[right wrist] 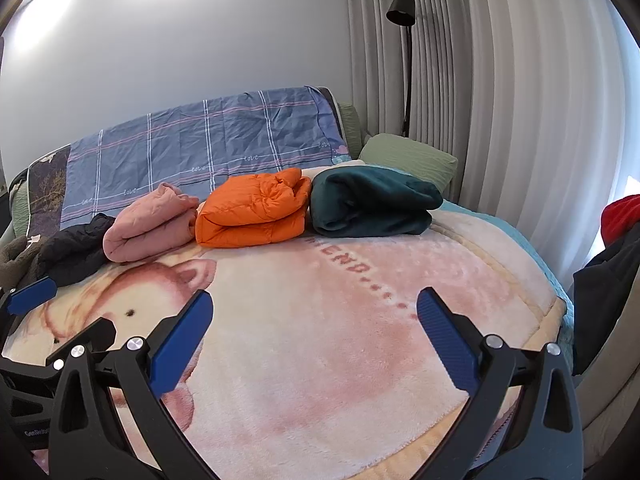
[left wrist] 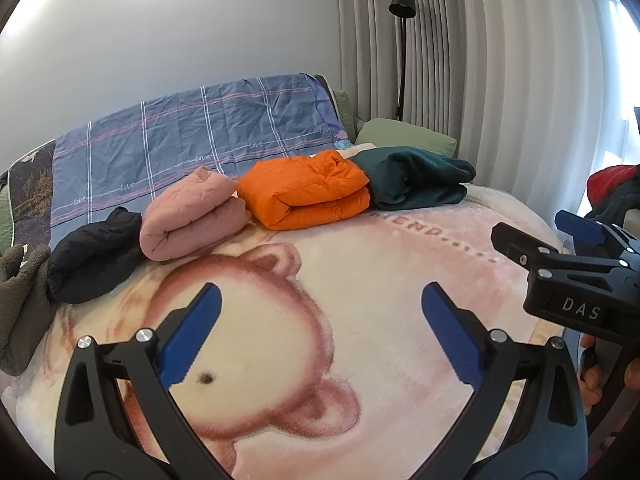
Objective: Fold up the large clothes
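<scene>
A row of folded garments lies at the far side of the bed: a black one [left wrist: 96,252], a pink quilted one [left wrist: 192,216], an orange puffer jacket [left wrist: 308,190] and a dark green fleece [left wrist: 416,178]. The same pink [right wrist: 148,224], orange [right wrist: 252,208] and green [right wrist: 372,202] bundles show in the right wrist view. My left gripper [left wrist: 320,300] hangs open over the bear-print blanket [left wrist: 360,280], holding nothing. My right gripper [right wrist: 314,308] is open and empty too, beside it on the right. An olive fleece garment [left wrist: 20,304] lies crumpled at the left edge.
A blue checked sheet [left wrist: 200,132] covers the headboard, with a green pillow [left wrist: 404,136] beside it. A black floor lamp [left wrist: 402,40] stands before grey curtains. A pile of red and dark clothes [right wrist: 616,236] sits on a chair at the right.
</scene>
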Demonstrator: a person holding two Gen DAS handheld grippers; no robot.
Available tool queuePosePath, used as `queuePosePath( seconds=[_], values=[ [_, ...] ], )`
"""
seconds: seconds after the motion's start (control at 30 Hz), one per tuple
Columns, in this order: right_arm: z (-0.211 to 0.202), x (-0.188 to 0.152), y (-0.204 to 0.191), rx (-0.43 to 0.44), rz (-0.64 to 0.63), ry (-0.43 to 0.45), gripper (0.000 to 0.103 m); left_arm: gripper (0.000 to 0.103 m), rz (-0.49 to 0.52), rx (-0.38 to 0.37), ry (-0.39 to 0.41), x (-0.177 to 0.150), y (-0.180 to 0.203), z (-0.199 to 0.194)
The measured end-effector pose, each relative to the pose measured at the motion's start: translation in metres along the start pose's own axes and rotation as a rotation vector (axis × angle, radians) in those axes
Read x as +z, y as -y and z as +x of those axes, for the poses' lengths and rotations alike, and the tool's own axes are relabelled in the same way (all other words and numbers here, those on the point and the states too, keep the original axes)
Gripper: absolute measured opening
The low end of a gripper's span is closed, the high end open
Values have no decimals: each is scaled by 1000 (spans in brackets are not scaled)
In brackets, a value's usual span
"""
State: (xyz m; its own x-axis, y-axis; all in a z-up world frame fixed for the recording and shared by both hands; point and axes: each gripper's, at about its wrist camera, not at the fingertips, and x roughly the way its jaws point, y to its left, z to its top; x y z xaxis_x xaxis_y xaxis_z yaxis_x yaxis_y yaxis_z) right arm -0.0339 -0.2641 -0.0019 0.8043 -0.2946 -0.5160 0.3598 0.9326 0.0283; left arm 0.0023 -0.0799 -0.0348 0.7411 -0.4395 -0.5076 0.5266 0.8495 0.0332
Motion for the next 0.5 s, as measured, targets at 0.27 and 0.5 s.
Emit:
queuePosePath(
  seconds=[0.27, 0.5],
  values=[
    [-1, -1, 0, -4, 2, -3, 102, 101, 12, 11, -4, -2, 4, -2],
    [-1, -3, 0, 1, -2, -6, 102, 101, 17, 18, -6, -4, 5, -3]
  ],
)
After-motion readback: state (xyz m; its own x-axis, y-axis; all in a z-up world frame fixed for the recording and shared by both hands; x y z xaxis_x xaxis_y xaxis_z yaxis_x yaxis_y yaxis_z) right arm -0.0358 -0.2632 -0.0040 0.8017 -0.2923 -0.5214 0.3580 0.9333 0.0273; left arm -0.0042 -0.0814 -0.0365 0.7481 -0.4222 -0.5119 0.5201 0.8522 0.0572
